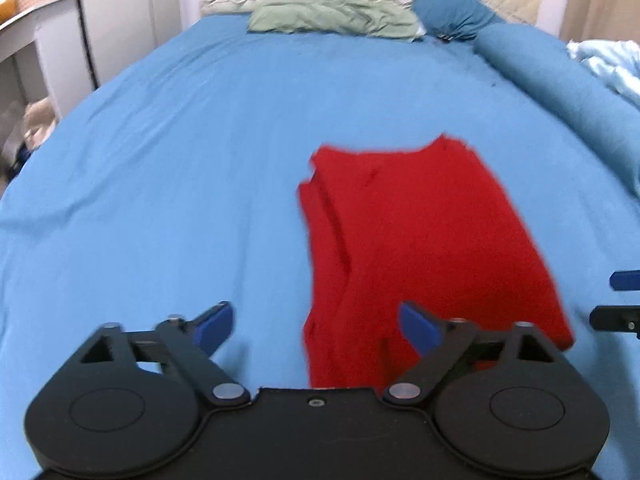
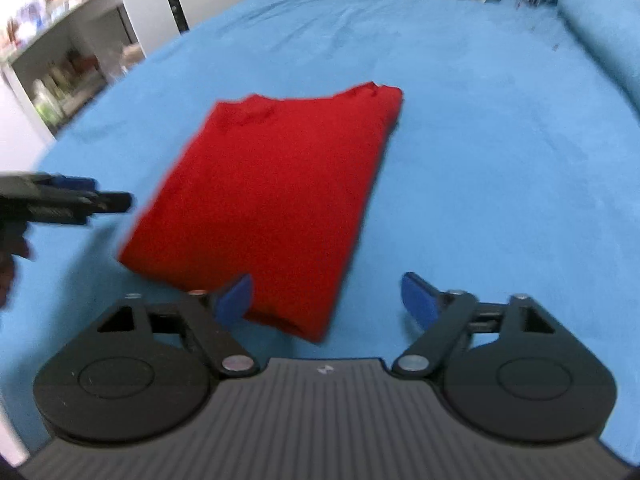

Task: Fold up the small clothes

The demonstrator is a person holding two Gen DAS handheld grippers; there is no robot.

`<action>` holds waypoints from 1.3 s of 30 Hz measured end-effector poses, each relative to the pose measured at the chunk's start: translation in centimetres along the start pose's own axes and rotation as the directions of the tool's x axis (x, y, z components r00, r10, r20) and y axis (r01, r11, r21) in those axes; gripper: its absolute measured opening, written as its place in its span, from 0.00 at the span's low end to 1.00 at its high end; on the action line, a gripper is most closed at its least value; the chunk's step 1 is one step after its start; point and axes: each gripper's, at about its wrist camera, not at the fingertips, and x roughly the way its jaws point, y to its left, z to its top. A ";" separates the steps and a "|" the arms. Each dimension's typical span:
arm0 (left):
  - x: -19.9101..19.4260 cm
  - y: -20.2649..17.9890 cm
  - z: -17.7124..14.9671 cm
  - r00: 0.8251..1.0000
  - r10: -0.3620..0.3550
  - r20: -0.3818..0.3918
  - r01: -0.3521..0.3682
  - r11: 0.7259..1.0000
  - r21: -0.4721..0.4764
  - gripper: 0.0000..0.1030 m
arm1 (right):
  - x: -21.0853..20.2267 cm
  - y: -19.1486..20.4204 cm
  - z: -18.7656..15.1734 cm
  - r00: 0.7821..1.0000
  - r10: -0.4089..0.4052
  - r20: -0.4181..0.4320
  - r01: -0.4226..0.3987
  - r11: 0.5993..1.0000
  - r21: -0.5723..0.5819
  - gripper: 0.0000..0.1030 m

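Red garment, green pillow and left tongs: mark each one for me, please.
Red garment (image 2: pixel 272 200): right wrist view, middle of the folded top layer.
Green pillow (image 1: pixel 332 18): left wrist view, centre of its crumpled face.
Left tongs (image 1: pixel 316 326): left wrist view, midway between the open blue tips.

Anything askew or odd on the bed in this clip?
Nothing serious. The red garment lies folded on the blue sheet, slightly skewed, with uneven layered edges showing on its left side in the left wrist view. Both claws, left and right, are open, holding nothing.

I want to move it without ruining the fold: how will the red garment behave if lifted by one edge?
The red garment is probably floppy: soft layered cloth, so it would likely sag and unfold. It looks light and thin. Pushed along the blue sheet, it may wrinkle rather than slide.
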 end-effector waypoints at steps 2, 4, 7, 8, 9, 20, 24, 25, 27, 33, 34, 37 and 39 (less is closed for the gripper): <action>1.3 0.2 2.0 0.998 -0.051 -0.031 0.050 0.998 -0.023 0.96 | 0.2 -1.3 2.5 0.999 0.043 -0.029 -0.040 0.996 0.077 0.96; 3.6 0.7 3.5 0.991 -0.097 -0.088 0.091 0.994 -0.066 0.96 | 1.4 -2.3 5.0 0.993 0.083 -0.079 -0.070 0.984 0.161 0.96; 6.9 1.5 4.5 0.976 -0.165 -0.142 0.145 0.980 -0.137 0.93 | 5.2 -4.0 7.2 0.983 0.106 -0.150 -0.064 0.963 0.262 0.96; 7.9 1.8 4.5 0.971 -0.180 -0.156 0.156 0.975 -0.158 0.89 | 6.4 -4.4 7.5 0.982 0.115 -0.146 -0.069 0.954 0.291 0.96; 8.8 2.0 4.6 0.966 -0.194 -0.171 0.164 0.971 -0.176 0.86 | 7.7 -4.8 7.6 0.980 0.133 -0.146 -0.080 0.944 0.321 0.94; 10.9 1.7 5.2 0.947 -0.258 -0.191 0.206 0.945 -0.254 0.31 | 12.4 -3.4 7.5 0.983 0.151 -0.101 -0.110 0.936 0.335 0.39; 8.2 0.9 5.9 0.955 -0.261 -0.138 0.222 0.943 -0.250 0.25 | 9.7 -2.9 8.2 0.985 0.165 -0.041 -0.143 0.935 0.323 0.36; 7.3 0.5 6.1 0.956 -0.265 -0.123 0.230 0.942 -0.243 0.24 | 8.8 -2.8 8.3 0.985 0.172 -0.025 -0.156 0.937 0.313 0.36; 5.2 -0.7 6.3 0.956 -0.274 -0.102 0.245 0.942 -0.230 0.24 | 6.4 -2.7 8.5 0.984 0.181 0.000 -0.173 0.944 0.281 0.36; -0.7 -5.8 4.0 0.949 -0.308 -0.071 0.292 0.940 -0.174 0.24 | -0.8 -4.8 5.7 0.984 0.178 -0.008 -0.167 0.940 0.296 0.36; -1.3 -6.8 3.1 0.945 -0.318 -0.074 0.301 0.937 -0.179 0.24 | -1.8 -5.3 4.8 0.985 0.171 -0.016 -0.158 0.939 0.307 0.36; -1.9 -9.5 -0.2 0.935 -0.334 -0.118 0.307 0.931 -0.197 0.24 | -3.8 -6.4 1.0 0.990 0.132 -0.051 -0.110 0.945 0.307 0.37; -1.2 -11.1 -2.4 0.932 -0.313 -0.182 0.278 0.941 -0.192 0.24 | -3.9 -7.1 -1.7 0.989 0.115 -0.091 -0.080 0.942 0.326 0.37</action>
